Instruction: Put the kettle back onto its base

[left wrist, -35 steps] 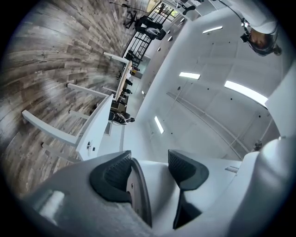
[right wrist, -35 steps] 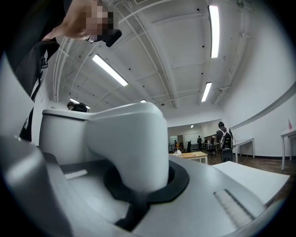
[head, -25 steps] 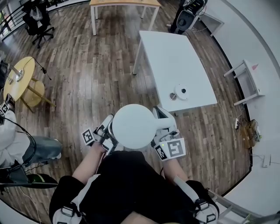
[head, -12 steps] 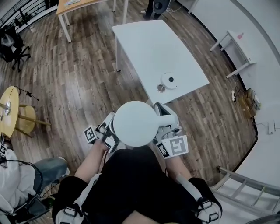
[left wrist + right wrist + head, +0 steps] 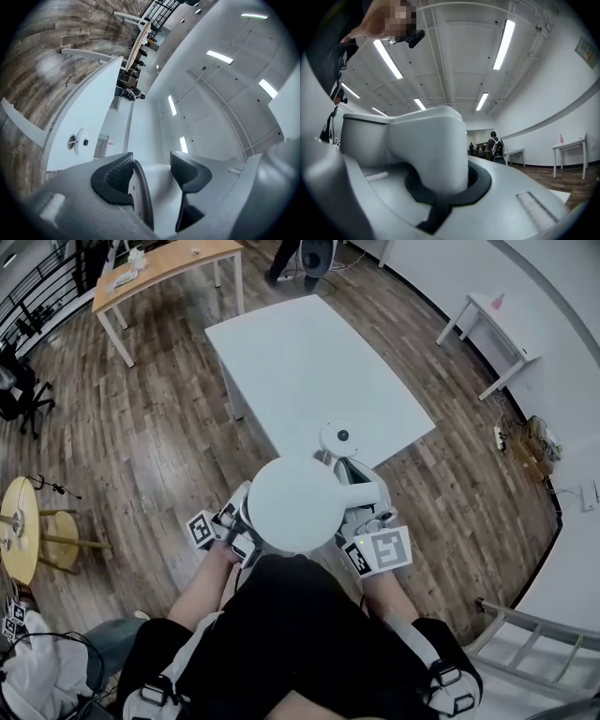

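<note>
Near the edge of the white rectangular table (image 5: 309, 352), the round white plastic kettle (image 5: 295, 504) is held aloft, with the left gripper (image 5: 241, 523) clamped on its side and the right gripper (image 5: 362, 504) clamped on its handle, so setting it on the small round white base (image 5: 338, 438) lying there is left to do.

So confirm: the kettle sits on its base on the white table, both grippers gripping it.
No: the kettle is off its base. The head view shows it held by the left gripper and right gripper short of the table, where the base lies bare.
</note>
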Action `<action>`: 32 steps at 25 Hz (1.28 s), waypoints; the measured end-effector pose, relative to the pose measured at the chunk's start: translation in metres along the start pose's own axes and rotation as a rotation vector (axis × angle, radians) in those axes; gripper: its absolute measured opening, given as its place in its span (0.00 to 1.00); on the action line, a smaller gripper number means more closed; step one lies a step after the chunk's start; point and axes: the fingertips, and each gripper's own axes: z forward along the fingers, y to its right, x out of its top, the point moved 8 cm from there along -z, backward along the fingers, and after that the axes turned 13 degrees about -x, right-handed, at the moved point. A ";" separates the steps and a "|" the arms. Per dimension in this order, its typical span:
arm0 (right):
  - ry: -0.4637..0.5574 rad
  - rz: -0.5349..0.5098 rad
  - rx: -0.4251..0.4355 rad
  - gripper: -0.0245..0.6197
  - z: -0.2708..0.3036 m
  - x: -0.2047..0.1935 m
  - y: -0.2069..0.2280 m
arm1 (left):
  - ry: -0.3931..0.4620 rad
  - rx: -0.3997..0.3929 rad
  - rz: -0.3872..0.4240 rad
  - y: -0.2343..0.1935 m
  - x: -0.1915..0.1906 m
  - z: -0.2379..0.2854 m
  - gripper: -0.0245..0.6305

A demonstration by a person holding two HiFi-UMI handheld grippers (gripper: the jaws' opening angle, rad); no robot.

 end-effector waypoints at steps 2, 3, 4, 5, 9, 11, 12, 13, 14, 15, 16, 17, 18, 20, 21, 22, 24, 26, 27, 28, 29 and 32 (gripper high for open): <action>0.009 0.002 -0.009 0.05 0.011 0.000 0.017 | -0.009 -0.005 -0.005 -0.013 0.002 0.018 0.41; 0.011 0.002 -0.014 0.05 0.016 -0.001 0.025 | -0.012 -0.005 -0.007 -0.020 0.003 0.026 0.41; 0.013 0.003 -0.018 0.05 0.021 -0.002 0.033 | -0.015 -0.003 -0.009 -0.027 0.004 0.033 0.41; 0.013 0.005 -0.023 0.05 0.026 -0.003 0.041 | -0.018 0.000 -0.010 -0.034 0.006 0.041 0.41; 0.014 0.009 -0.039 0.05 0.046 -0.008 0.071 | -0.031 0.006 -0.015 -0.060 0.011 0.068 0.41; 0.015 0.008 -0.049 0.05 0.054 -0.010 0.083 | -0.037 0.010 -0.015 -0.071 0.014 0.078 0.41; 0.017 0.006 -0.057 0.05 0.057 -0.011 0.088 | -0.041 0.011 -0.018 -0.077 0.016 0.083 0.41; 0.020 0.003 -0.066 0.05 0.060 -0.011 0.092 | -0.046 0.012 -0.022 -0.082 0.017 0.088 0.41; 0.024 -0.001 -0.077 0.05 0.062 -0.012 0.096 | -0.054 0.012 -0.027 -0.086 0.018 0.093 0.41; 0.029 -0.003 -0.089 0.05 0.064 -0.012 0.099 | -0.063 0.012 -0.032 -0.090 0.020 0.098 0.41; 0.034 -0.005 -0.101 0.05 0.065 -0.011 0.104 | -0.074 0.011 -0.038 -0.095 0.021 0.105 0.41; 0.037 -0.006 -0.115 0.05 0.067 -0.010 0.109 | -0.085 0.012 -0.044 -0.099 0.021 0.112 0.41; 0.037 -0.008 -0.131 0.05 0.068 -0.010 0.115 | -0.096 0.013 -0.052 -0.104 0.020 0.119 0.41; 0.036 -0.016 -0.165 0.05 0.069 -0.008 0.129 | -0.116 0.018 -0.067 -0.116 0.017 0.133 0.41; 0.035 -0.022 -0.182 0.05 0.070 -0.007 0.136 | -0.126 0.021 -0.073 -0.123 0.015 0.139 0.41; 0.032 -0.030 -0.203 0.05 0.071 -0.006 0.142 | -0.136 0.028 -0.077 -0.130 0.014 0.145 0.41; 0.021 -0.046 -0.252 0.05 0.073 -0.007 0.152 | -0.155 0.053 -0.082 -0.143 0.014 0.156 0.41; 0.008 -0.054 -0.293 0.05 0.076 -0.010 0.160 | -0.173 0.083 -0.081 -0.155 0.015 0.166 0.40; 0.002 -0.055 -0.307 0.05 0.079 -0.012 0.164 | -0.181 0.099 -0.075 -0.160 0.016 0.170 0.40; -0.002 -0.053 -0.320 0.05 0.081 -0.014 0.169 | -0.190 0.118 -0.066 -0.165 0.018 0.174 0.39; -0.004 -0.050 -0.333 0.05 0.084 -0.017 0.173 | -0.199 0.139 -0.052 -0.171 0.021 0.178 0.39; 0.000 -0.034 -0.371 0.05 0.091 -0.026 0.183 | -0.240 0.200 0.010 -0.182 0.031 0.193 0.38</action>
